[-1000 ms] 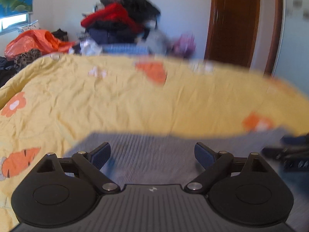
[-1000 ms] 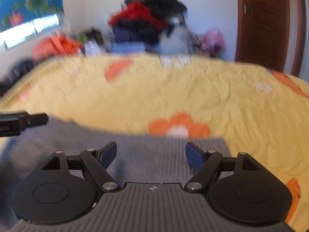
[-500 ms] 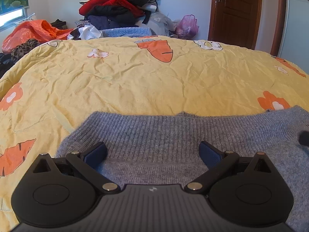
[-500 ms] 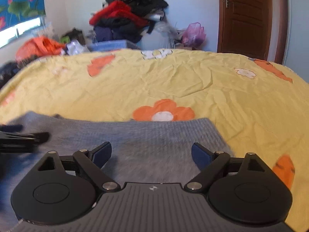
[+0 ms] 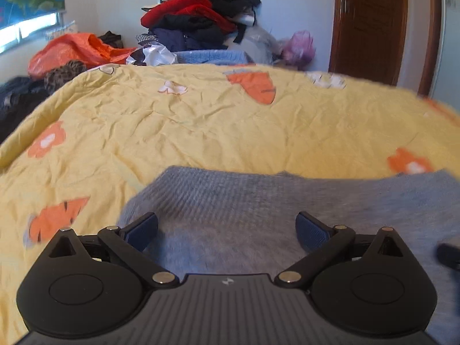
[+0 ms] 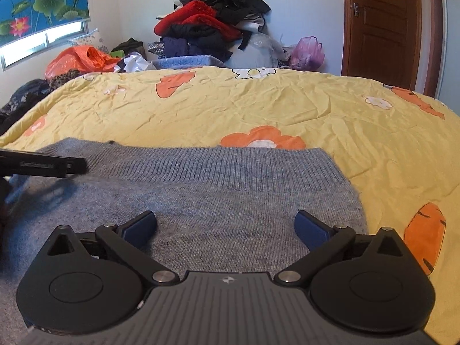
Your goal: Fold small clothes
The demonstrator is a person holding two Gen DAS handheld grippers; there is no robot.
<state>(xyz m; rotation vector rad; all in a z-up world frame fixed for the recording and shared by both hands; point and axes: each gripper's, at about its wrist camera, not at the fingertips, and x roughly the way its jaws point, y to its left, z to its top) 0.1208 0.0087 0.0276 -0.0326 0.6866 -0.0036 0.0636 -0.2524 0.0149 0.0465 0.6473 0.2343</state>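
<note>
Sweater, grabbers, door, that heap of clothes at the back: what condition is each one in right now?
Gray sweater: spread flat on the bedspread, ribbed hem toward the far side, not gripped.
Left gripper: fingers wide open, over the sweater.
Right gripper: fingers wide open, over the sweater.
Yellow bedspread: laid out, wrinkled.
Door: closed.
Clothes pile: heaped, unfolded.

right gripper (image 6: 225,227): my jaws spread wide, nothing between them, over the sweater
sweater (image 6: 230,189): grey knit, flat on the bed, ribbed band along its far edge
left gripper (image 6: 43,165): dark tip in from the left, over the sweater's far left corner
bedspread (image 6: 287,106): yellow, orange flowers, wrinkled
clothes pile (image 6: 212,26): behind the bed
door (image 6: 382,28): brown, far right
</note>
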